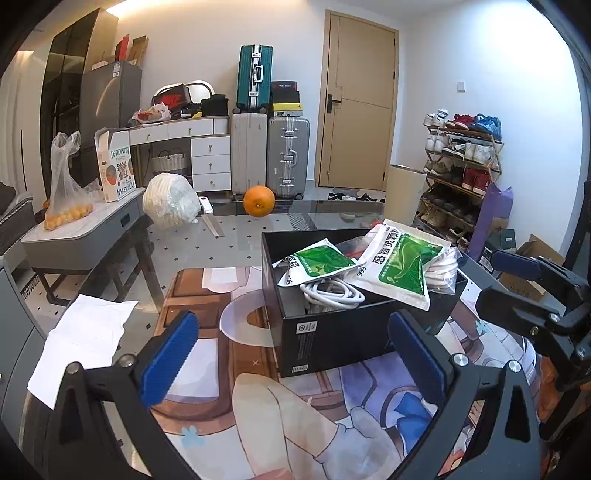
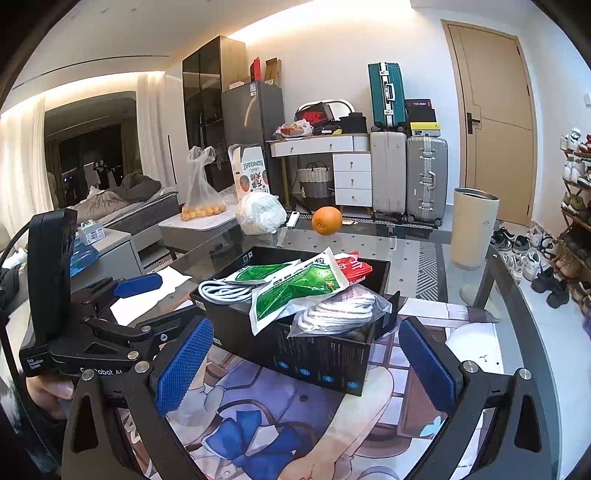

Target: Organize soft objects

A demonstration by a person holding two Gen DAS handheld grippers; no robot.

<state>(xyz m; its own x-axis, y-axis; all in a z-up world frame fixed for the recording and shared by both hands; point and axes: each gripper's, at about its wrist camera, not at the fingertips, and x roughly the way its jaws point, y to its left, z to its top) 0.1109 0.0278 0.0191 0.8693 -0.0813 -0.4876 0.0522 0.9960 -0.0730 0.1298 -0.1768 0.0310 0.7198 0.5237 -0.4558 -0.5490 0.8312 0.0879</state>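
Over the printed cartoon mat [image 1: 295,424], both my grippers spread empty.

My left gripper [image 1: 295,354] and right gripper [image 2: 306,362] flank the black cardboard box [image 1: 332,332], where green sachets [image 1: 399,266], white coiled cable [image 1: 332,291] and bagged white rope [image 2: 340,310] already lie; seemingly little remains.

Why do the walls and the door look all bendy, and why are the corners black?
Both wrist views use fisheye lenses: in the left view the tan wooden door bows; in the right view the glowing ceiling light strip curves, and the lens rim blackens corners.

White walls [image 1: 207,33], tan door [image 1: 360,99], suitcases [image 1: 269,151]; perhaps a dark window [image 2: 88,158].
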